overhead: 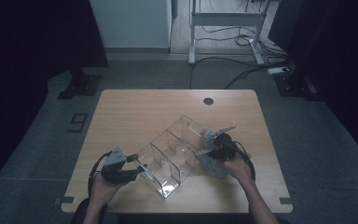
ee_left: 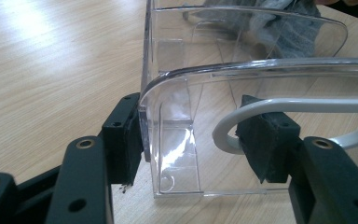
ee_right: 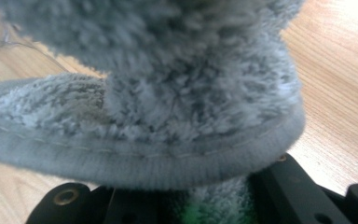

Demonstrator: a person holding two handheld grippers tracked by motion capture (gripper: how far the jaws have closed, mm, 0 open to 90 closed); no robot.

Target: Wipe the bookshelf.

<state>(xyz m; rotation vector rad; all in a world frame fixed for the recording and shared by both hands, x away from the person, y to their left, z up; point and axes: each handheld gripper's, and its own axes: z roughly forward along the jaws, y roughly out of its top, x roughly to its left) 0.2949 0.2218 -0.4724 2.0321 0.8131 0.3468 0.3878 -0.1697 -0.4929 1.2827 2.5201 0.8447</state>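
A clear plastic divided organizer (overhead: pixel 170 156) sits diagonally on the desk, upright, its open compartments facing up. Just beside its right side a fluffy grey cloth (overhead: pixel 213 161) with a stitched hem lies bunched, partly lifted.

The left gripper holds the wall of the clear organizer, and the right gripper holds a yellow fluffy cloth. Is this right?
Not quite. The cloth is grey, not yellow, as the right gripper view shows. The rest stands: the left gripper holds the wall of the clear organizer, and the right gripper holds the cloth.
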